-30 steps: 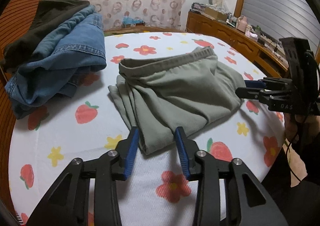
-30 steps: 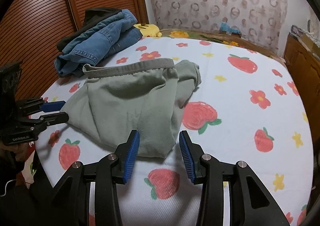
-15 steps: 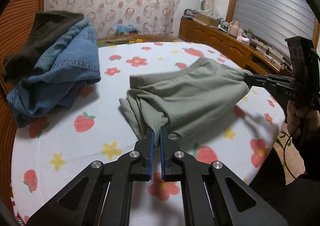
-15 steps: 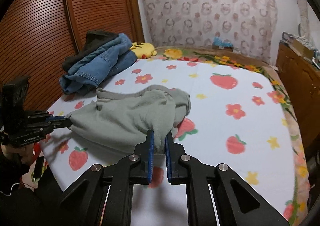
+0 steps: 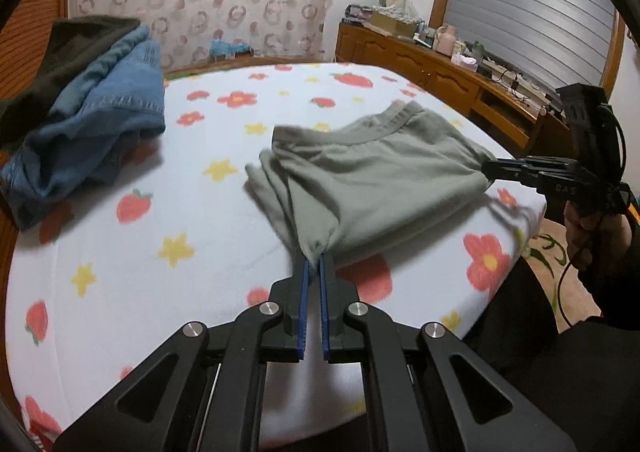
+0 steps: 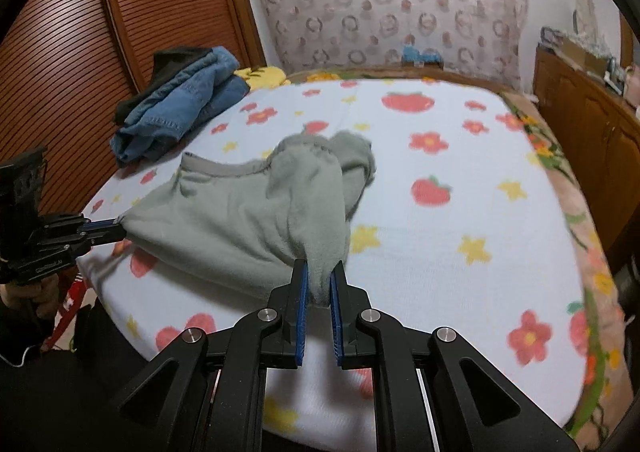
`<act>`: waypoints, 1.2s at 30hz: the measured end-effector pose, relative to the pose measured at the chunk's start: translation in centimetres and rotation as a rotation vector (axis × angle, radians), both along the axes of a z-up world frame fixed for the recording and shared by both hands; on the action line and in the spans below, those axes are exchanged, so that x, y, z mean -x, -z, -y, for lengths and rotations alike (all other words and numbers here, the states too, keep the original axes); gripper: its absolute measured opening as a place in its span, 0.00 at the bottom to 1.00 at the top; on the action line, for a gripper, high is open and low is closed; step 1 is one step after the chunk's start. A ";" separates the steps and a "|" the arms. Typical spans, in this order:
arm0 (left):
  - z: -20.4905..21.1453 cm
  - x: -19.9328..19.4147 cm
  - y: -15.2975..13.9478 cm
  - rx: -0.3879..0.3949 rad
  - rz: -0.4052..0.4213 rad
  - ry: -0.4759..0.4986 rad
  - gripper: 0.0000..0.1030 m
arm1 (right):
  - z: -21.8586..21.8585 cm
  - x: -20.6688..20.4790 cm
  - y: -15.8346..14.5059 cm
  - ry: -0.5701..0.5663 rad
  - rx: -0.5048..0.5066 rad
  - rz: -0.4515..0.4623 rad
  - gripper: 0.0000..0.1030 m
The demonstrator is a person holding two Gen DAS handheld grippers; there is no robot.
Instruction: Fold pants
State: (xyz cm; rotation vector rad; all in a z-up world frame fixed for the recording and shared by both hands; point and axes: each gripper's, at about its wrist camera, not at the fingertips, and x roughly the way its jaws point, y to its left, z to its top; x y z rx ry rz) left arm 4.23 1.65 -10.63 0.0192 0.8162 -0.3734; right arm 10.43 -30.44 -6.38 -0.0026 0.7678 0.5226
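One bed with a white sheet printed in red strawberries and flowers point(image 5: 168, 179) fills most of both views. On its near half lies a pair of grey-green soft fabric pants point(image 5: 380, 179), waistband toward the far side, stretched between two grippers and partly lifted off the sheet. A heap of blue denim jeans under a dark garment point(image 5: 92, 119) sits well apart, at the far corner by the brown slatted wardrobe door point(image 6: 60, 63). The black left gripper with blue pads point(image 5: 314, 264) is clamped on one near corner of the pants. The matching right gripper point(image 6: 318, 280) pinches the other corner, cloth bunched between its pads.
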 end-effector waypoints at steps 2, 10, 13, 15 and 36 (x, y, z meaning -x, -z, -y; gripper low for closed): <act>-0.5 0.4 0.1 -0.015 -0.001 -0.022 0.01 | 0.0 -0.3 0.0 0.009 0.010 -0.004 0.10; -1.3 0.0 -1.1 0.022 0.017 -0.038 0.06 | 0.5 -0.3 -0.8 0.014 -0.004 0.020 0.22; -0.8 -0.8 -1.5 0.006 0.028 -0.038 0.22 | 0.7 -0.3 -1.3 0.028 -0.006 0.045 0.30; -0.5 -1.6 -1.7 0.011 0.034 -0.031 0.41 | 0.7 -0.7 -1.7 0.031 -0.010 0.062 0.32; 2.0 -10.4 -0.8 0.034 -0.013 0.010 0.39 | -4.0 -7.8 -0.6 -0.078 0.061 0.061 0.43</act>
